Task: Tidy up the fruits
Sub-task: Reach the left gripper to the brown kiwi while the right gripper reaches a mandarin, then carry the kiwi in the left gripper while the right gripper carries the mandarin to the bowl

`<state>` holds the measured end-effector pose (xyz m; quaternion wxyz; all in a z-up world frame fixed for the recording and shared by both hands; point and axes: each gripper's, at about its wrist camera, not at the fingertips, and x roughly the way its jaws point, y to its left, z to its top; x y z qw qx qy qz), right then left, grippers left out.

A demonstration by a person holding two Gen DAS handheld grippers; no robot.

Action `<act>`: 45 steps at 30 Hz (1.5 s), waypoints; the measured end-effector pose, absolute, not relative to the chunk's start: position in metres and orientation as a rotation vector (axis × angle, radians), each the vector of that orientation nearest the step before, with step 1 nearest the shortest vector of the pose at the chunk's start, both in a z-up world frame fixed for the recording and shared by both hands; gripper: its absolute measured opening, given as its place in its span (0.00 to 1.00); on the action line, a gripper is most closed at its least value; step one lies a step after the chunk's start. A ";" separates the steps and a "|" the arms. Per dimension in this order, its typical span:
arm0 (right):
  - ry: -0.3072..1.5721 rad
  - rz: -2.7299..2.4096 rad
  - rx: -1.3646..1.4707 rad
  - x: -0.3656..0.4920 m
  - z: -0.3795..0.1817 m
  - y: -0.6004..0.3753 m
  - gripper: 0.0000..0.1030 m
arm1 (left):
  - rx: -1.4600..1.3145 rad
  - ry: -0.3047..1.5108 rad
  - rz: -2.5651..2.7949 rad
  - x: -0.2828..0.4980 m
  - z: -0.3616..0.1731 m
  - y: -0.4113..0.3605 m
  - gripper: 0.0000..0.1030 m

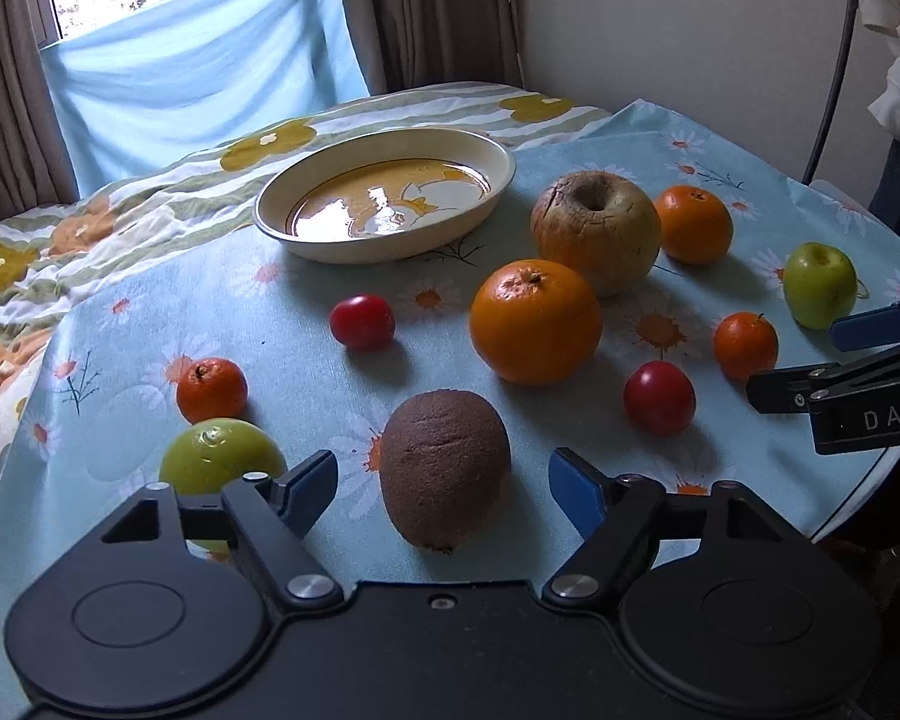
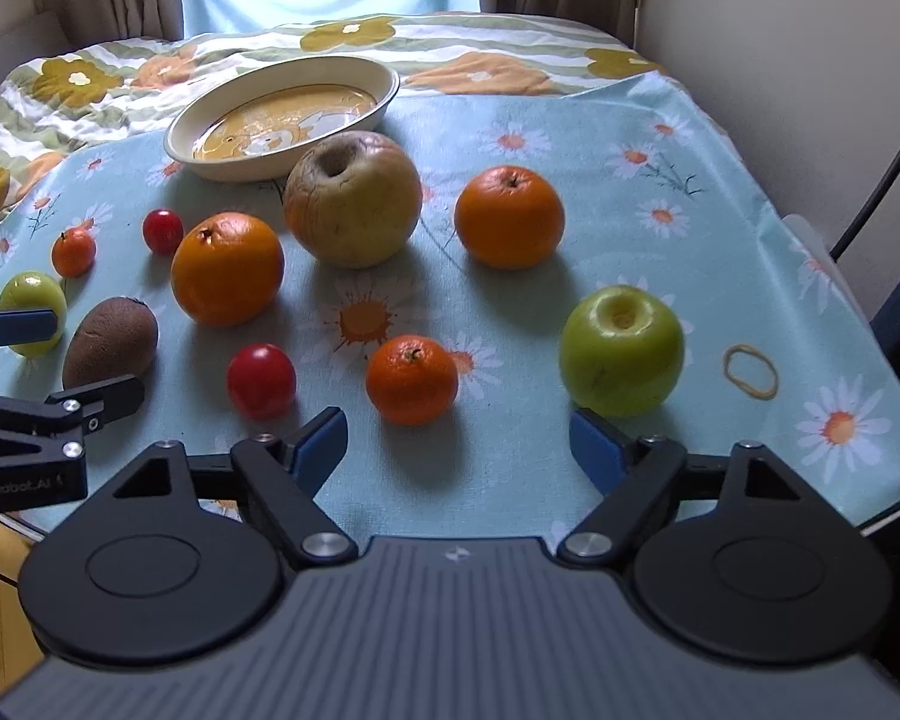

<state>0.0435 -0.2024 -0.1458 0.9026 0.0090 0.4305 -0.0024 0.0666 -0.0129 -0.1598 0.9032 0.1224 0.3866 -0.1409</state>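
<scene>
left gripper [image 1: 444, 489] | black linkage, blue pads, silver screws | right gripper [image 2: 459, 450] | grey ribbed body

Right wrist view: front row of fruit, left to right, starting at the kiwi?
kiwi → red cherry tomato → small mandarin → green apple → rubber band

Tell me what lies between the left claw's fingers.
The kiwi lies on the cloth between the open left claw's fingers, neither pad touching it, as the left wrist view shows.
</scene>
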 end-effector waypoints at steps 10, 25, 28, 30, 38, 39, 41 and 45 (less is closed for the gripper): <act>0.874 0.041 0.014 0.051 -0.160 -0.200 0.81 | 0.156 0.828 -0.274 0.075 -0.171 -0.008 0.52; 0.836 0.085 -0.007 0.061 -0.160 -0.195 0.50 | 0.141 0.819 -0.245 0.069 -0.169 -0.007 0.48; 0.830 0.082 -0.007 0.061 -0.160 -0.194 0.50 | 0.144 0.817 -0.244 0.066 -0.169 -0.006 0.48; 0.827 0.082 -0.006 0.060 -0.159 -0.194 0.50 | 0.144 0.815 -0.243 0.064 -0.168 -0.005 0.47; 0.795 0.090 -0.036 0.055 -0.141 -0.190 0.50 | 0.132 0.797 -0.245 0.057 -0.153 -0.002 0.47; 0.792 0.092 -0.038 0.055 -0.138 -0.190 0.50 | 0.133 0.792 -0.246 0.056 -0.149 -0.002 0.47; 0.788 0.092 -0.036 0.054 -0.130 -0.188 0.50 | 0.134 0.783 -0.247 0.054 -0.139 -0.001 0.47; 0.774 0.086 -0.028 0.054 -0.108 -0.186 0.50 | 0.131 0.762 -0.255 0.051 -0.112 0.002 0.47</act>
